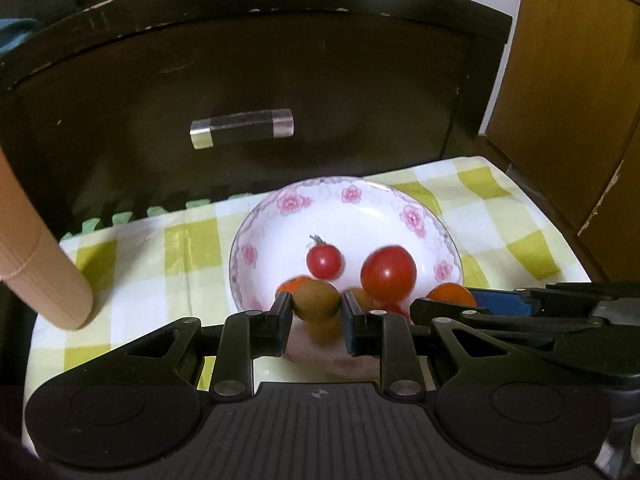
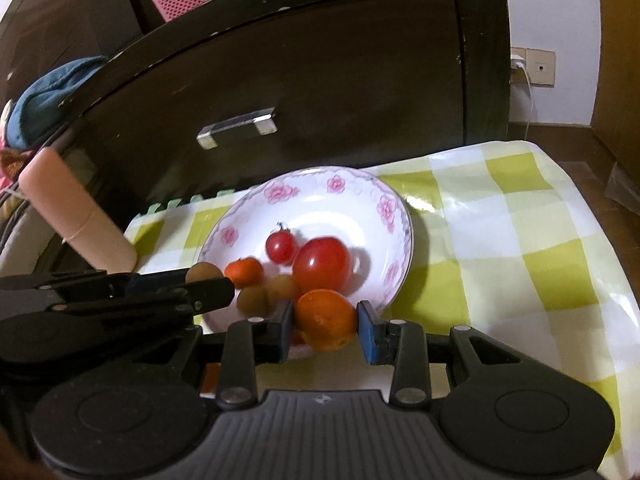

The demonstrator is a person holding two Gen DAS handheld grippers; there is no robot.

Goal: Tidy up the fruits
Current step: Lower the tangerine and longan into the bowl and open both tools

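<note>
Over floral bowl: L tool clamps brown fruit; R tool clamps orange.

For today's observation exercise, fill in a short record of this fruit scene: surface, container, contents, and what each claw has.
surface: green-and-white checked cloth
container: floral bowl
contents: two red tomatoes, small and large; small orange; brown fruits
left claw: grips round brown fruit
right claw: grips orange
</note>
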